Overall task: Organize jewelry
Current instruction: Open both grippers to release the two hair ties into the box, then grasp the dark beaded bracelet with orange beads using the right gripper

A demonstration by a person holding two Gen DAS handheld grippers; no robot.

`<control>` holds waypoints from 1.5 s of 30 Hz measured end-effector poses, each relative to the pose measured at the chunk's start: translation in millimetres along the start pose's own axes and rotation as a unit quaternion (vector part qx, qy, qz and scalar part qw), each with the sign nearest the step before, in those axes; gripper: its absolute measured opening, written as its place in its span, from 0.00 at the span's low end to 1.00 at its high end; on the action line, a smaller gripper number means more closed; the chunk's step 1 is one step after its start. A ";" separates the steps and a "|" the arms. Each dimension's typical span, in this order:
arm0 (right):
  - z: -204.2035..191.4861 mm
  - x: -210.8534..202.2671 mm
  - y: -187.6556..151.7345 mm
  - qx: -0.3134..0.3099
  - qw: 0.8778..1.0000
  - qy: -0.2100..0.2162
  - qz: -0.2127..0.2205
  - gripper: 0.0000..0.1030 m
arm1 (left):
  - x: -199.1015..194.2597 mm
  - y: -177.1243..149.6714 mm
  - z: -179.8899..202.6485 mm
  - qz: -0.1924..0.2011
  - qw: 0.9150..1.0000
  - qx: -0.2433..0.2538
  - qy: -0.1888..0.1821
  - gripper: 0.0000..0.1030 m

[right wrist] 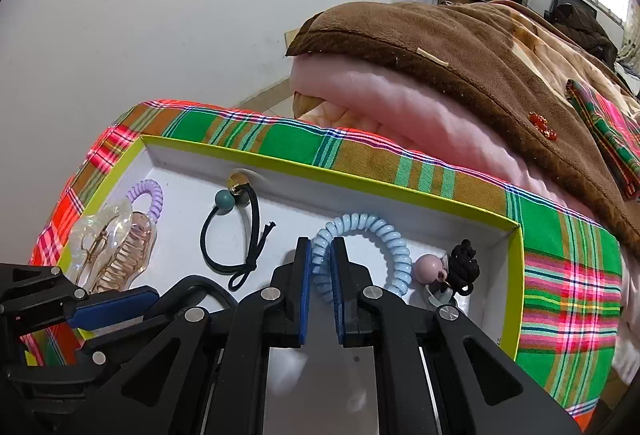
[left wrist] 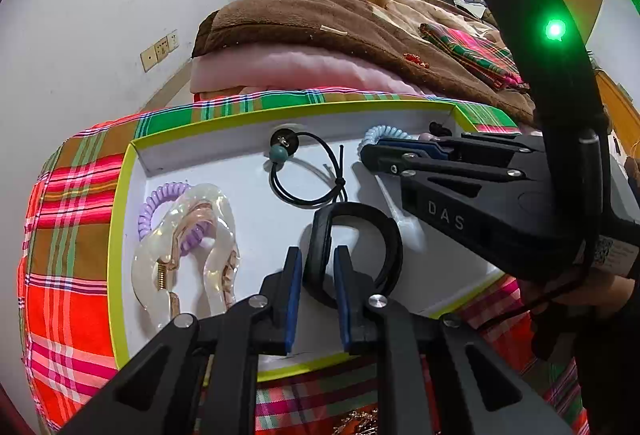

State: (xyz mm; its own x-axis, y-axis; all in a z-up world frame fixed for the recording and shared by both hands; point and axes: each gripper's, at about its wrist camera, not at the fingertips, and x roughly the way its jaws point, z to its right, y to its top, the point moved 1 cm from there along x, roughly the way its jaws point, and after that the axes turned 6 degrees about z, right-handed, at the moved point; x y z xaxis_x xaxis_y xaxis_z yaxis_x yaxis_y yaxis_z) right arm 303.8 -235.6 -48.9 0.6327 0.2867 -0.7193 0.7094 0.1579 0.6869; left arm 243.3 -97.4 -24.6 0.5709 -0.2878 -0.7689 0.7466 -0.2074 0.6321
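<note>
Gripping black band (left wrist: 352, 255) in left tongs (left wrist: 316, 291), blue coil (right wrist: 360, 247) in right tongs (right wrist: 322, 283)

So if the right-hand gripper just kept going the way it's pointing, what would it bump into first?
It is already there: the right gripper is shut on the pale blue spiral hair tie. Pushed further, it would probably meet the white floor of the yellow-rimmed tray just beyond, though depth is hard to judge.

**Half-seen pieces in the tray**

The right gripper (left wrist: 374, 151) covers most of the blue coil tie (left wrist: 386, 134) in the left view. The gold item (left wrist: 358, 421) runs off the bottom edge there. Small pink-bead piece (right wrist: 430, 266) sits partly behind black linkage, unclear.
</note>
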 end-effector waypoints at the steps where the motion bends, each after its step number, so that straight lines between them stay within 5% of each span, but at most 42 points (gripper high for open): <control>1: -0.1 0.0 0.3 0.000 1.000 -0.001 -0.001 0.10 | 0.5 0.0 0.2 -0.001 1.000 0.000 0.001 0.16; 21: -1.6 -26.8 1.2 0.010 0.999 -0.007 0.031 0.17 | -18.5 -1.1 3.0 0.012 1.000 -0.008 -0.006 0.24; 29: -10.1 -55.9 -3.8 0.013 0.998 -0.013 0.054 0.26 | -38.6 -6.4 2.8 0.026 1.000 -0.015 0.000 0.30; 45: -28.6 -112.6 -32.8 0.021 0.996 -0.013 0.090 0.27 | -89.4 -30.8 1.7 0.059 0.998 -0.030 0.004 0.37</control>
State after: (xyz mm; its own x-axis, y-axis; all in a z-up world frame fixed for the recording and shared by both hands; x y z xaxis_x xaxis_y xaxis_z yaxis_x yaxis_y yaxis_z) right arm 200.4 -246.1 12.6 0.7582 0.2814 -0.5882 0.5960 0.0666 0.8002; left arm 168.7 -66.9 24.9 0.6590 -0.3001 -0.6897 0.6922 -0.1166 0.7122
